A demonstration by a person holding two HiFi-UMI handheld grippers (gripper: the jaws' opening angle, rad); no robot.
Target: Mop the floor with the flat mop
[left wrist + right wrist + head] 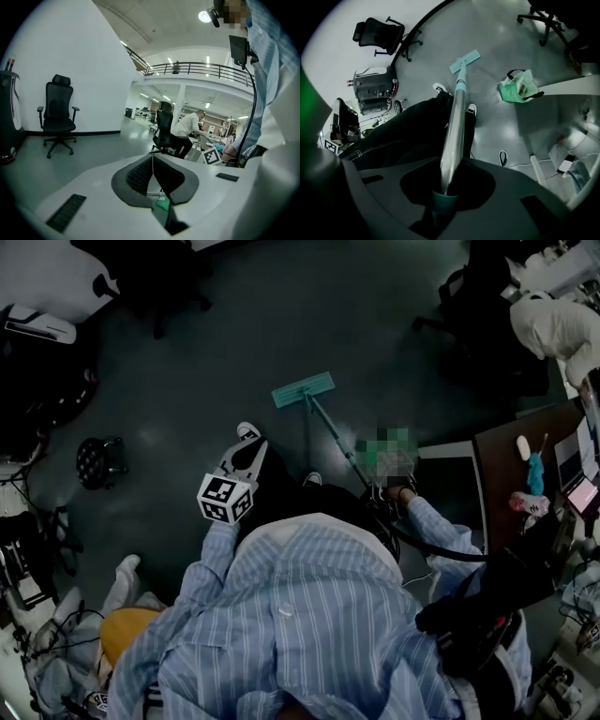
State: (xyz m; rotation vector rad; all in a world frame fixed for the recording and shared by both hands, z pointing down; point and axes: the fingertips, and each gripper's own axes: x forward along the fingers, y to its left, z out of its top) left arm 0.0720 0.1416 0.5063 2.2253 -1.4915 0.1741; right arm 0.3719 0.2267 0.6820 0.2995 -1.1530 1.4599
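The flat mop's teal head (303, 390) lies flat on the dark floor in front of the person's shoes. Its metal handle (333, 435) slants back and right to my right gripper (386, 491), which a mosaic patch partly hides in the head view. In the right gripper view the jaws are shut on the handle (454, 126) near its teal end cap, with the mop head (464, 61) far along the shaft. My left gripper (247, 454) is held out over the left leg, away from the mop. Its jaws (153, 159) meet with nothing between them.
A dark desk (511, 460) with a laptop and small items stands at the right. A green bag (518, 86) lies on the floor right of the mop. A black office chair (58, 117) stands by the white wall, a seated person (187, 127) is further off, and a small black round object (98, 460) sits at the left.
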